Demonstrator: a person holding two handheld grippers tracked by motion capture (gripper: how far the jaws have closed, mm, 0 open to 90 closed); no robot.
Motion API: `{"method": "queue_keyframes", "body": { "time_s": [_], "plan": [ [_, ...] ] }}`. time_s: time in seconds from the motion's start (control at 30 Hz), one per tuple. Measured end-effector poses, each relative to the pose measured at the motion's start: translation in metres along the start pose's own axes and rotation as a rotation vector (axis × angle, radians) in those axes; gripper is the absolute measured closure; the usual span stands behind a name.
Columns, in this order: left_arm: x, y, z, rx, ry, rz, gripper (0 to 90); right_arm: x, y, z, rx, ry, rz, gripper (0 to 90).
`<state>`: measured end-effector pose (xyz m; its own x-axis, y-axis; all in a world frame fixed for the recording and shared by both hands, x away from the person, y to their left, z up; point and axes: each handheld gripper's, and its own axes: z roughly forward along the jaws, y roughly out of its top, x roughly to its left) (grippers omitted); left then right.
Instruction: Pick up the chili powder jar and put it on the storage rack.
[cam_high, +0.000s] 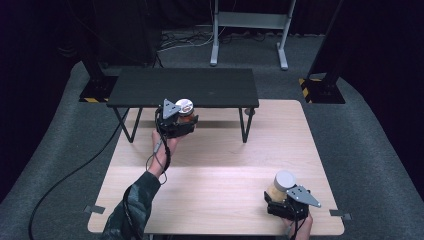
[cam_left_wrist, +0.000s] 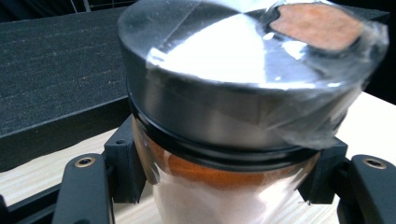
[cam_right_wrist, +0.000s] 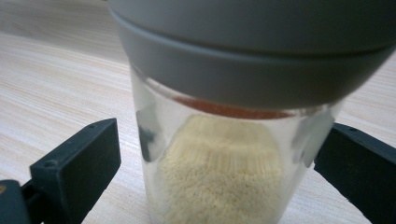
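Between the left tongs (cam_left_wrist: 224, 186), clenched about its glass body just under the lid, sat a jar of orange powder (cam_left_wrist: 233, 140), its silver cap wrapped in clear film. It hung over the table (cam_high: 210, 185), close by the front edge of the low black shelf (cam_high: 185, 86). The right tongs (cam_right_wrist: 219, 172), down at the near right corner, flanked a second jar, pale yellow grains under a grey lid (cam_right_wrist: 224, 154); from where I stood I could not tell whether the pads truly pressed it or merely stood beside the glass, as a sliver of gap seemed to show on the left.

The slip looked like the main risk: smooth glass, a narrow bite just below the cap, and a top-heavy lid, so any quick tilt might have let the orange jar slide down or swing. Lifting it towards the shelf, the cap could have struck the black edge and been knocked askew. The loose film might also have snagged.

Round about, the shelf's thin legs (cam_high: 246, 125) stood on the table behind the left hand (cam_high: 165, 145), and a cable (cam_high: 75, 172) trailed off over the grey carpet.
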<state>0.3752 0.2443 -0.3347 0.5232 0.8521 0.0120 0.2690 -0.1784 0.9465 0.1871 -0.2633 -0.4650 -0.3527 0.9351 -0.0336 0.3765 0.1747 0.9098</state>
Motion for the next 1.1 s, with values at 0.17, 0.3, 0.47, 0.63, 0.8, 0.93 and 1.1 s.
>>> {"method": "queue_keyframes", "body": {
  "time_s": [0.17,0.3,0.47,0.63,0.8,0.93,1.1],
  "plan": [
    [0.002,0.003,-0.001,-0.002,-0.005,-0.002,31.2,0.000,0.000,0.000,0.002,0.001,0.000,0.0],
    [0.005,0.006,0.000,0.001,-0.009,-0.009,31.2,-0.001,0.000,0.000,0.001,0.002,0.001,0.0],
    [0.005,0.009,0.000,0.000,-0.013,-0.007,31.2,-0.001,0.000,0.000,0.002,0.003,0.000,0.0],
    [0.004,0.014,0.001,0.002,-0.021,-0.004,31.2,-0.001,0.000,0.000,0.002,0.004,0.002,0.0],
    [0.002,0.018,0.001,0.001,-0.019,0.003,31.2,-0.001,0.000,0.000,0.001,0.005,0.004,0.0],
    [0.001,0.022,0.000,-0.001,-0.017,0.009,31.2,-0.002,0.000,0.000,0.001,0.007,0.003,0.0],
    [0.002,0.026,-0.001,0.000,-0.013,0.016,31.2,-0.002,0.000,0.000,0.001,0.007,0.004,0.0]
  ]
}}
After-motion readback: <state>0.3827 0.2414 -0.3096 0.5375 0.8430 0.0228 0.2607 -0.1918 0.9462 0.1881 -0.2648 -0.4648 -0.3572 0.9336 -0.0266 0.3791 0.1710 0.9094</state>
